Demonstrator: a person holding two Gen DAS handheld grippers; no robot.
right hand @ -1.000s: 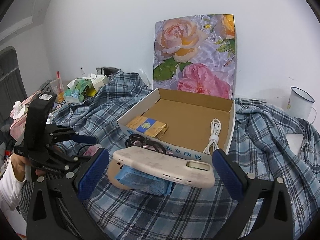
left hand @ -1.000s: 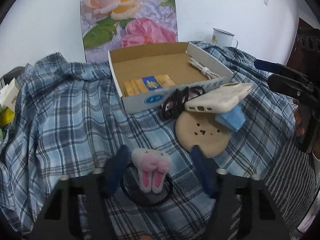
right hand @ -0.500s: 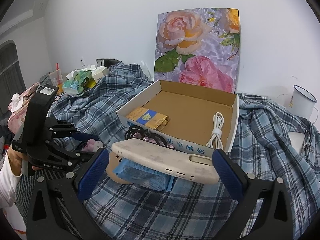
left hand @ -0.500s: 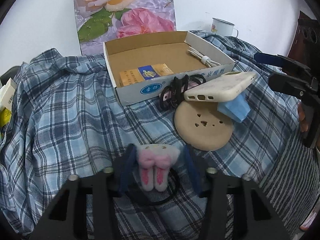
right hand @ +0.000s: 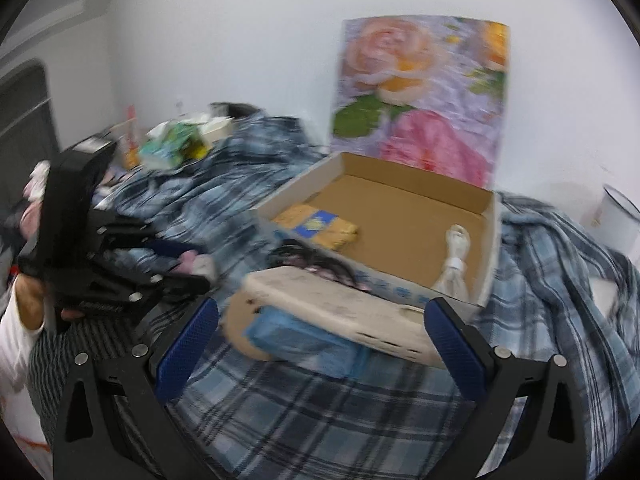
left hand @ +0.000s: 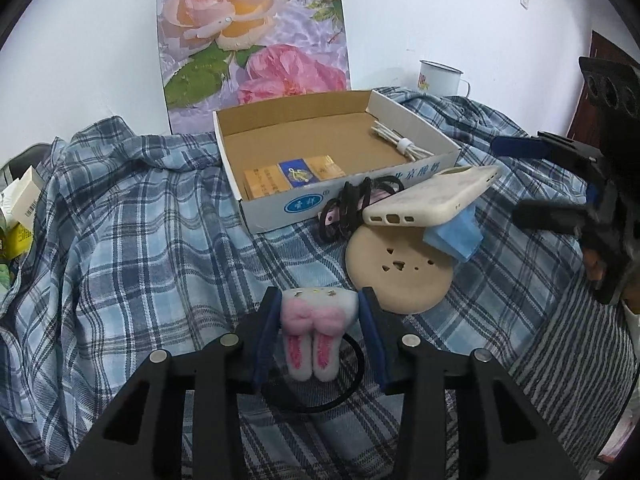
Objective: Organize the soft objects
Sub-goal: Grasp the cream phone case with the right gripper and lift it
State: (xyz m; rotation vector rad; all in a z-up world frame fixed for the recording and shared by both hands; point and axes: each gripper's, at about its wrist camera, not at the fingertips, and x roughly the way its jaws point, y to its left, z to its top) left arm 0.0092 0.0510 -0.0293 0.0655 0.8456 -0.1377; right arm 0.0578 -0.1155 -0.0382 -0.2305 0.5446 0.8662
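My left gripper (left hand: 318, 314) is shut on a fluffy pink-and-white bunny hair tie (left hand: 314, 330), whose black elastic loop (left hand: 320, 394) hangs below over the plaid cloth. An open cardboard box (left hand: 332, 160) stands beyond it, holding flat yellow packets (left hand: 294, 178) and a white cable (left hand: 400, 144). In front of the box lie black hair ties (left hand: 352, 204), a beige phone case (left hand: 434, 202), a blue pack (left hand: 454, 236) and a round tan pad (left hand: 400, 276). My right gripper (right hand: 320, 340) is open and empty, just short of the phone case (right hand: 340, 316); it also shows in the left wrist view (left hand: 560, 184).
A blue plaid cloth (left hand: 120, 240) covers the surface. A floral board (left hand: 252, 40) leans on the wall behind the box. A white enamel mug (left hand: 438, 78) stands at the back right. Small boxes and clutter (left hand: 20, 208) sit at the left edge. Striped fabric (left hand: 568, 360) lies at the right.
My left gripper closed on the bunny hair tie and lifted it slightly. My right gripper moved, blurring its view, and stayed open.
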